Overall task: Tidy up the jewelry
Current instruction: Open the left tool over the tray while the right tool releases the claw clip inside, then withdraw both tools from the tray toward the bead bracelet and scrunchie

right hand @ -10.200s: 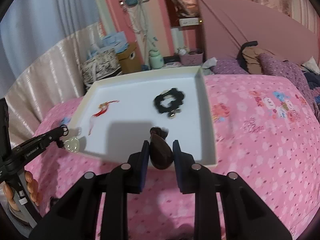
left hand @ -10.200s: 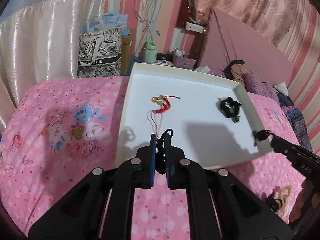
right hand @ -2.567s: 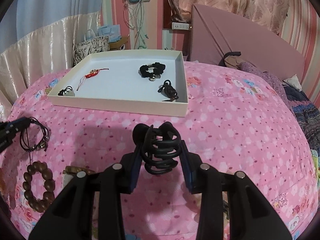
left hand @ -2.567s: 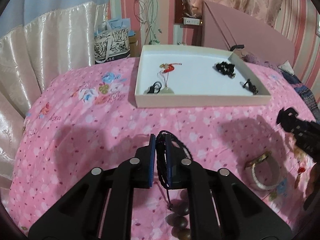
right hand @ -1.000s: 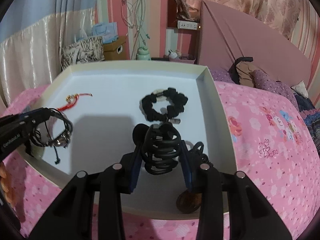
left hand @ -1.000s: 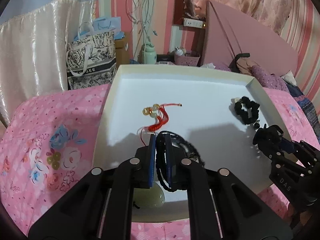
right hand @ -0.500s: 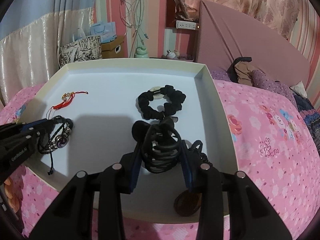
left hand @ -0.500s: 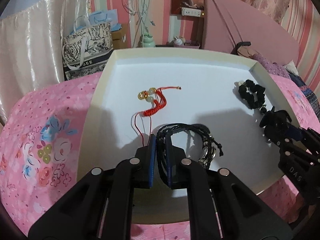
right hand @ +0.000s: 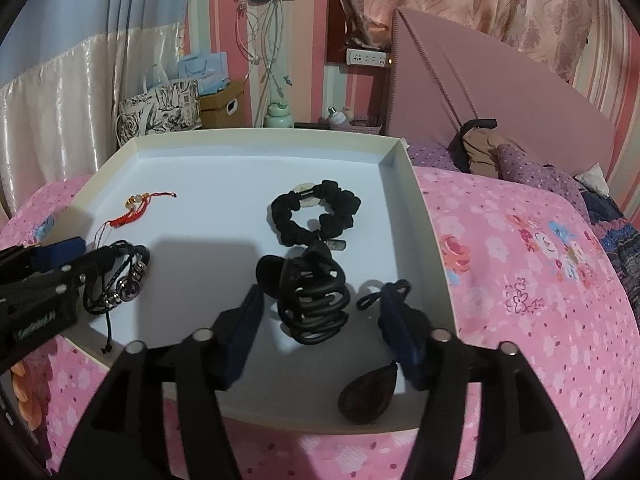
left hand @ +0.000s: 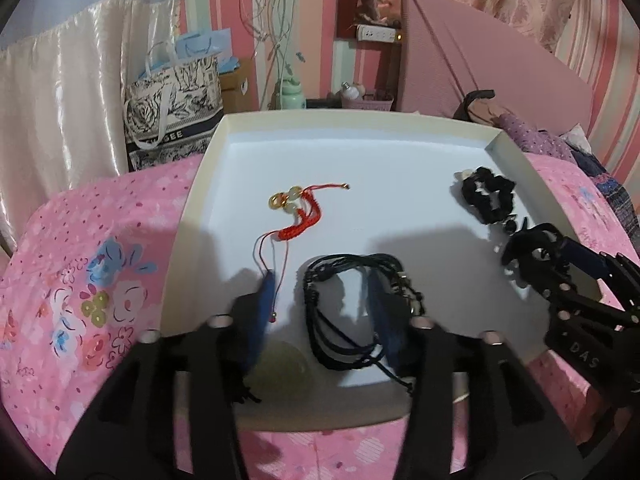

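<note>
Left wrist view: the left gripper [left hand: 322,294] hangs over the near edge of the shallow white cardboard tray [left hand: 516,160] on the pink floral bedspread [left hand: 92,248]. Its jaws have just been opening and stand wide, blue pads clear of the black multi-strand cord bracelet [left hand: 344,320], which lies on the tray floor between them (right pad overlaps its beaded side, contact unclear). A red braided cord bracelet with gold and pale beads [left hand: 298,214] lies just beyond, its thin tail running to the left pad. A pale green stone pendant [left hand: 282,366] sits at the near rim under the gripper. A black fabric scrunchie [left hand: 488,196] is at far right. The right gripper [left hand: 532,250] enters from the right.

Right wrist view: the right gripper [right hand: 320,306] has also just been opening, jaws wide. The black plastic claw hair clip [right hand: 314,300] rests on the tray [right hand: 432,224] between the pads, not pinched. Scrunchie [right hand: 314,212] just beyond it, touching or nearly. A dark brown teardrop pendant on black cord [right hand: 368,394] lies near the right pad by the near rim. Cord bracelet [right hand: 120,280] at left beside the left gripper [right hand: 60,268]; red bracelet [right hand: 136,208] further back.
</note>
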{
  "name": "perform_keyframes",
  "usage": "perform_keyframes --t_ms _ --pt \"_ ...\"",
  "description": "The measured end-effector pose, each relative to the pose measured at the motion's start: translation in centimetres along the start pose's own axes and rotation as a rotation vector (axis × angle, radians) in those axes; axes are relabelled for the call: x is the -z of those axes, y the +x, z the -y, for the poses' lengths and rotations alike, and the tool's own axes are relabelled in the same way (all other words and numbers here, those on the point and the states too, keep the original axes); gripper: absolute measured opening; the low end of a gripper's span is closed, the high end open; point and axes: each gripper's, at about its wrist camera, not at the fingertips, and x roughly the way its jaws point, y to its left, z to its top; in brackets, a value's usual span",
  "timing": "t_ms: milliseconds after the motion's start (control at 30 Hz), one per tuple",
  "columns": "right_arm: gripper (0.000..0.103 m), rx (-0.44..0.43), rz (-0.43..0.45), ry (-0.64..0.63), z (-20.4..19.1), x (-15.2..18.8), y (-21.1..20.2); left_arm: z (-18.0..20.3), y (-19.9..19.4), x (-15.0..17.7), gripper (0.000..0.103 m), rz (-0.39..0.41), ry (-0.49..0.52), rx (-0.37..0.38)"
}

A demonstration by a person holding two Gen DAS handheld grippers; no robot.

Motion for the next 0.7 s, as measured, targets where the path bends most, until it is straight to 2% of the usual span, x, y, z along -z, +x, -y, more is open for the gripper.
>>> perform_keyframes --t_ms 100,133,167,233,300,433,700 --pt "0.062 -0.002 0.004 0.009 0.2 -0.4 -0.5 0.5 -0.8 -0.2 0.061 0.012 0.017 0.0" --pt "0.066 0.0 0.006 0.013 0.3 -0.6 -0.8 0.7 -1.3 -0.4 0.064 0.017 0.025 -0.006" --pt "0.078 0.002 0.007 0.017 0.5 -0.9 -1.3 0.8 -1.8 -0.6 0.07 0.022 0.025 -0.016" --pt "0.086 0.015 0.022 0.026 0.9 -1.6 -2.7 0.7 -3.0 -0.9 0.078 0.025 0.019 -0.027" --pt "0.086 0.028 0.031 0.026 1.4 -2.2 -4.2 0.3 -4.8 -0.8 0.085 0.039 0.013 -0.036" --pt "0.086 0.023 0.025 0.039 2.7 -2.4 -7.3 -0.2 -8.5 0.2 0.098 0.056 0.049 -0.113" --pt "0.087 0.052 0.029 0.014 5.9 0.9 -13.2 -0.6 -14.0 3.9 0.1 0.043 0.011 -0.118"
